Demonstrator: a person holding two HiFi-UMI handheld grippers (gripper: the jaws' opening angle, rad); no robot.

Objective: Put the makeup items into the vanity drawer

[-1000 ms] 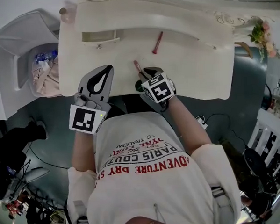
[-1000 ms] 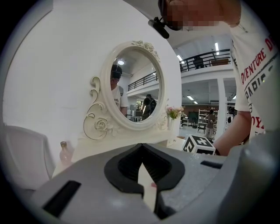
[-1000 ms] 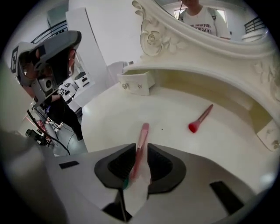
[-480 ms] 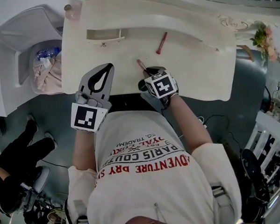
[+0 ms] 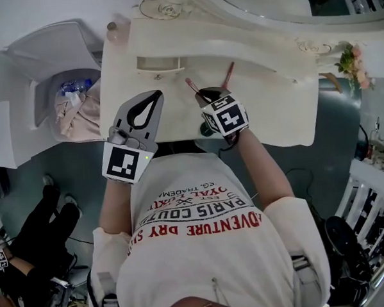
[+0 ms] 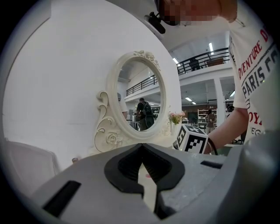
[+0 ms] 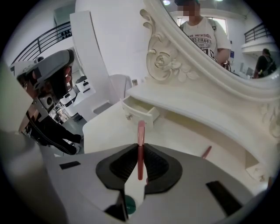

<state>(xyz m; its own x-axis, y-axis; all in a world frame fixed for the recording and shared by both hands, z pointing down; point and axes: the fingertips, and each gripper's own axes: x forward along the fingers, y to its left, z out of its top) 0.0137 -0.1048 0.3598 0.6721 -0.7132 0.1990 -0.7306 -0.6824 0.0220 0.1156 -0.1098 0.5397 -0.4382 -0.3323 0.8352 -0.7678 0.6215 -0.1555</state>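
Note:
My right gripper (image 5: 204,95) is shut on a slim pink makeup pencil (image 5: 191,85); its jaws have just been closing on it. In the right gripper view the pencil (image 7: 140,144) stands clamped between the pads and points at the small open drawer (image 7: 141,111). That drawer (image 5: 161,63) sits at the vanity's back left. A second red pencil (image 5: 227,74) lies on the vanity top (image 5: 286,106), right of the held one. My left gripper (image 5: 154,94) hovers over the front left of the top, shut with nothing in it, its tips (image 6: 140,146) touching.
The oval mirror (image 6: 140,103) with its carved frame rises behind the vanity. A small pink bottle (image 5: 113,28) stands at the back left corner, flowers (image 5: 349,61) at the far right. A bin of clothes (image 5: 74,107) sits left of the vanity. A person in black (image 5: 30,254) is at lower left.
Both grippers have moved up and toward the drawer. The right one has lifted the pink pencil off the vanity top.

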